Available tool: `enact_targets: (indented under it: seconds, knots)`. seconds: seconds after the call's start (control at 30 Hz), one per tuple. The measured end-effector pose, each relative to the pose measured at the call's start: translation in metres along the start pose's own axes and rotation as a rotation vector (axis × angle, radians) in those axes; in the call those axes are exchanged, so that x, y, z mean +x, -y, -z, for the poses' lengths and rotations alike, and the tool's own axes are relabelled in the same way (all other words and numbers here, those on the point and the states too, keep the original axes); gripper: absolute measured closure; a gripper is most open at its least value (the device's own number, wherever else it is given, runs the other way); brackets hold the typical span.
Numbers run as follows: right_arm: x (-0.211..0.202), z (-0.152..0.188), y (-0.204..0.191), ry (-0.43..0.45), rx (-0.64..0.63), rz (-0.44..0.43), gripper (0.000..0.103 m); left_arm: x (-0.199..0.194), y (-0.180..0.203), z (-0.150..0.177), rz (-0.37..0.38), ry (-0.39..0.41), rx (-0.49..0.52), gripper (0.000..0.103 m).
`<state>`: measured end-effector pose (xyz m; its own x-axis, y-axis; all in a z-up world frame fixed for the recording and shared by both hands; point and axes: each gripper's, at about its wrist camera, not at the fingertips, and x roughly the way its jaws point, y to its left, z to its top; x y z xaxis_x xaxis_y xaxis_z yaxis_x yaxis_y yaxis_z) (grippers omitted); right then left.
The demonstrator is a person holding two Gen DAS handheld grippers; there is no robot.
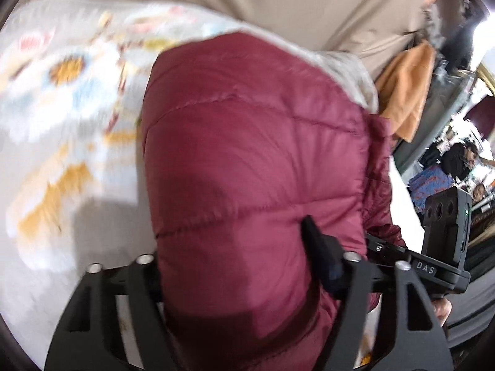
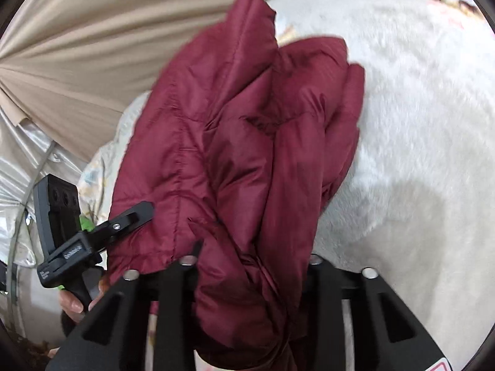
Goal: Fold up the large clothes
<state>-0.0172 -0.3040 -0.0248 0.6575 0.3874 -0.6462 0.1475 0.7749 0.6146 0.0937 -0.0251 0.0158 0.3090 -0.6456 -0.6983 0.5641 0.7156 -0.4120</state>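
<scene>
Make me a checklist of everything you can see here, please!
Surface: white fluffy blanket with a cartoon print.
Job's things: maroon puffer jacket, bunched and lifted.
Clutter: orange cloth beside the bed.
Grippers: left gripper and right gripper both clamp the jacket.
Cables: nothing seen.
Surroundings: beige curtain; people sit far off.

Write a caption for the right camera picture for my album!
Right gripper clamps a bunched dark red puffy jacket above a fluffy white blanket.
</scene>
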Motion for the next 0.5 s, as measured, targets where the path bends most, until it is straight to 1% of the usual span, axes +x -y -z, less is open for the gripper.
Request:
enact_targets:
  seconds: [0.07,0.1,0.13,0.23,0.27,0.33,0.4,0.47,0.5]
  knots:
    - [-0.02,-0.002,-0.012,0.056,-0.03,-0.004,0.08,-0.014,0.009,-0.008,0.055,0.03,0.021,0.05]
    - [-0.029,-0.003,-0.017,0.079,-0.047,-0.005,0.08,-0.025,0.017,-0.013,0.083,0.056,0.04,0.05]
    - [-0.043,-0.004,-0.022,0.11,-0.067,-0.009,0.08,-0.034,0.025,-0.016,0.094,0.08,0.063,0.05]
    - [-0.082,-0.007,-0.046,0.212,-0.144,-0.005,0.08,-0.072,0.05,-0.032,0.134,0.184,0.156,0.05]
    - [-0.094,-0.008,-0.056,0.248,-0.177,0.003,0.08,-0.09,0.061,-0.037,0.149,0.238,0.199,0.05]
    - [-0.121,-0.013,-0.079,0.332,-0.248,0.005,0.08,-0.115,0.073,-0.045,0.166,0.31,0.249,0.05]
    - [-0.146,-0.018,-0.103,0.416,-0.319,-0.014,0.08,-0.147,0.084,-0.053,0.172,0.402,0.307,0.049]
    - [-0.16,-0.025,-0.127,0.469,-0.379,-0.04,0.08,-0.177,0.09,-0.06,0.155,0.488,0.356,0.049]
    - [-0.163,-0.029,-0.136,0.485,-0.4,-0.052,0.079,-0.188,0.089,-0.062,0.148,0.517,0.371,0.048]
